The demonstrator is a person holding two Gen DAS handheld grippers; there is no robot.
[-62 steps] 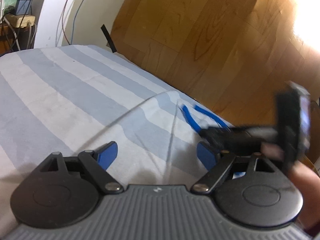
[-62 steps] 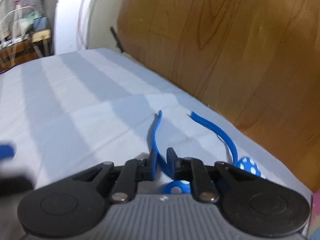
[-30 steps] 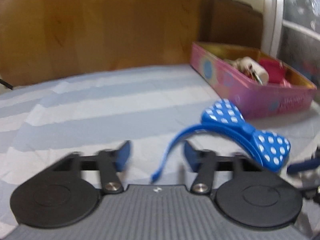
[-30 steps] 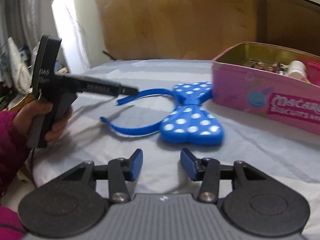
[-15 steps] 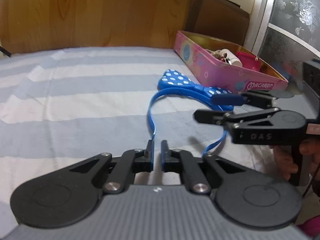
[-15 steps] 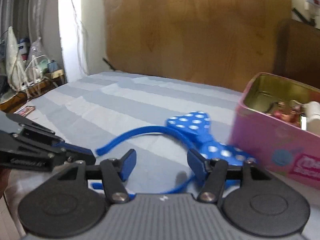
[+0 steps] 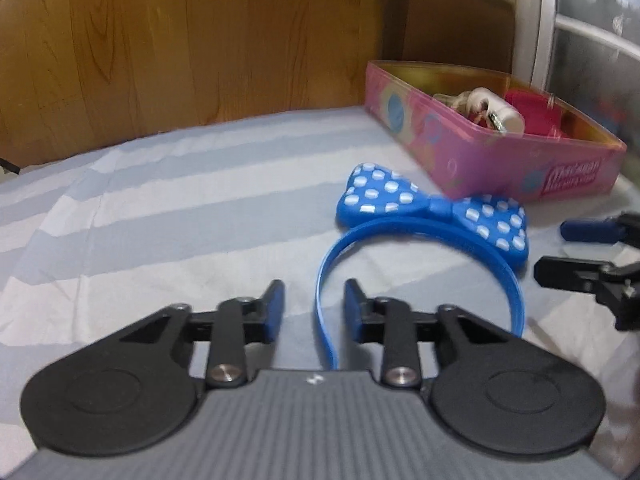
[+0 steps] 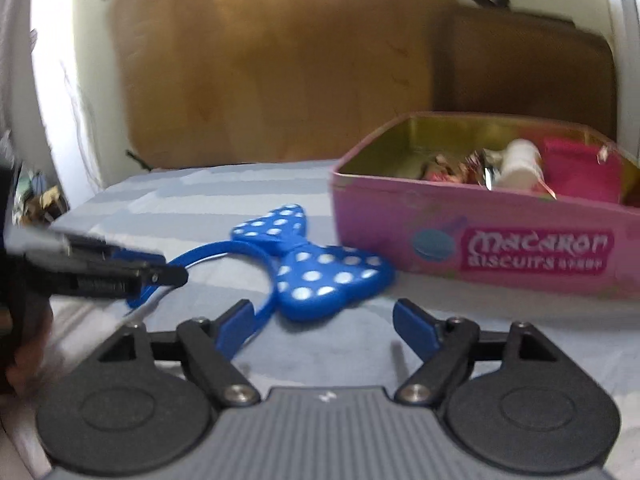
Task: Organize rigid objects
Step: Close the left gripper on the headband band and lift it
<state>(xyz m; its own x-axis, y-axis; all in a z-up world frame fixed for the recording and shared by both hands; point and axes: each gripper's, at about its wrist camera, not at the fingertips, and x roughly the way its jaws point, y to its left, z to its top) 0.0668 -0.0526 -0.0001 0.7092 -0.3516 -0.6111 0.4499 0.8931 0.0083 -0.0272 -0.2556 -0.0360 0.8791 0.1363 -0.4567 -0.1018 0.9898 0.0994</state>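
**Headband let go, tin next**

Now my left gripper (image 7: 313, 308), pinched together 0.5 s ago, stands apart around 1 leg of the blue headband (image 7: 432, 216), which lies on the striped sheet (image 7: 160, 208) beside the pink tin (image 8: 480, 236). My right gripper (image 8: 323, 326) gapes wide, holding nothing. I judge a fresh grasp comes before boxing it.

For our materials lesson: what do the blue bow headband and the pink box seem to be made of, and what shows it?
Headband: likely moulded plastic, smooth and slightly glossy; the thin band holds its arch, and the bow's edges look hard.
Pink box: probably printed tin; thin walls, shiny gold inside.
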